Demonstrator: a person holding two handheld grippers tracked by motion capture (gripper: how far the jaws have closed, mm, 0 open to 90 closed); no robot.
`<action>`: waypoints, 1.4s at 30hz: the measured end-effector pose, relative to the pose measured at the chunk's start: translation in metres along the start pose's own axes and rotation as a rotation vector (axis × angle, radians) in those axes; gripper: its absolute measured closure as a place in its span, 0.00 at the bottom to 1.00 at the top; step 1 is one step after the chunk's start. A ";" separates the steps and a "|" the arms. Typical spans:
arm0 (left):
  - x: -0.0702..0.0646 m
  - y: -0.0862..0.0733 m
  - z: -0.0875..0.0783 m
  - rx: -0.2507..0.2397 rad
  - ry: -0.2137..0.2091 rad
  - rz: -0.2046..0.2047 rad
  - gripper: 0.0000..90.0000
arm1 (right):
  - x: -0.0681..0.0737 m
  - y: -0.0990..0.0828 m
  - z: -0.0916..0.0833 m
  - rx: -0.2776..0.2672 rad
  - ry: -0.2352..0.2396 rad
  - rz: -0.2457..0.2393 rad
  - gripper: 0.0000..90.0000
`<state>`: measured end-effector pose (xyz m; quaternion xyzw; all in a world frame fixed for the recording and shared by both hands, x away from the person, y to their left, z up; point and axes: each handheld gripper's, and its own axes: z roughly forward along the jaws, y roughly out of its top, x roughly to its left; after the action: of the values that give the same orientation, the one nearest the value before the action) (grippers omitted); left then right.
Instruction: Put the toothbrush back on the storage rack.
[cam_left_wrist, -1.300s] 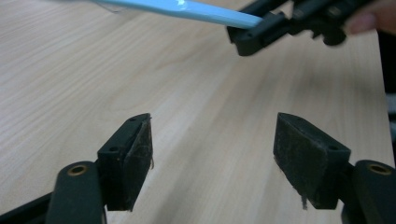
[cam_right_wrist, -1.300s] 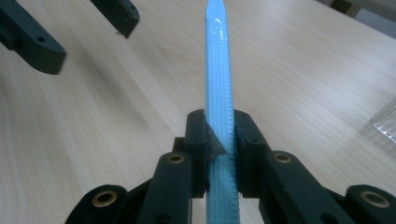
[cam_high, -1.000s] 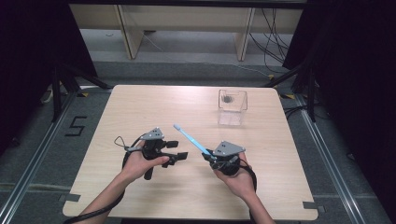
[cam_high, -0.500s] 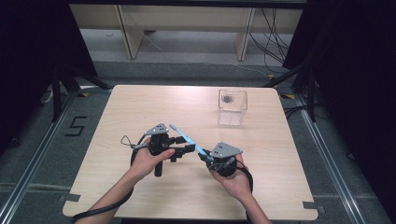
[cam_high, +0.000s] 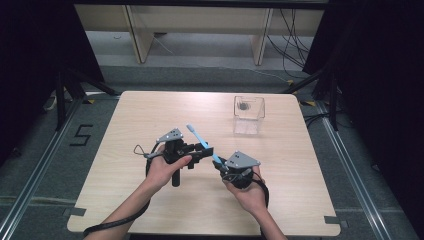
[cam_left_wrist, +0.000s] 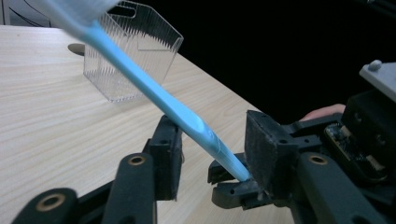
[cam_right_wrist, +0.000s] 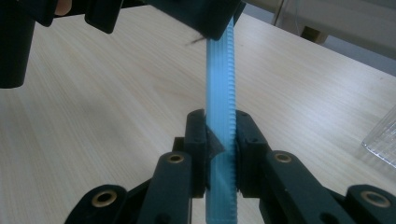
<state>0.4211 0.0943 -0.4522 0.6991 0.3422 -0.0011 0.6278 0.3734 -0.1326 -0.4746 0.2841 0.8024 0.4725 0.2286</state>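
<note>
blue toothbrush (cam_right_wrist: 219, 116) bears no readable writing; floor mark (cam_high: 81, 135) reads 5.

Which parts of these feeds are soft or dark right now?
Left gripper view: the toothbrush head is blurred at top left, the background behind the clear box black. Right gripper view: the handle's ridges are sharp, the clear box edge soft. High view: the table evenly lit, surroundings dark.

One marking is legible: the numeral "5" (cam_high: 81, 135), marked in black on the grey floor (cam_high: 45, 165). It lies well left of the left gripper (cam_high: 200, 152) fingers, beside the table (cam_high: 150, 107).
</note>
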 end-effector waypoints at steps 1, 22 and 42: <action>0.000 0.000 0.000 -0.001 -0.003 0.000 0.67 | 0.001 0.001 0.000 0.008 -0.001 0.015 0.87; -0.016 0.010 0.004 0.005 -0.064 0.064 0.92 | 0.003 0.005 0.000 0.009 -0.018 0.028 0.66; -0.009 0.004 -0.005 0.019 0.035 0.196 0.92 | -0.007 0.025 -0.039 -0.100 -0.027 0.061 0.64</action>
<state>0.4142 0.0943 -0.4441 0.7349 0.2831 0.0695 0.6123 0.3598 -0.1526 -0.4341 0.3032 0.7655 0.5148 0.2388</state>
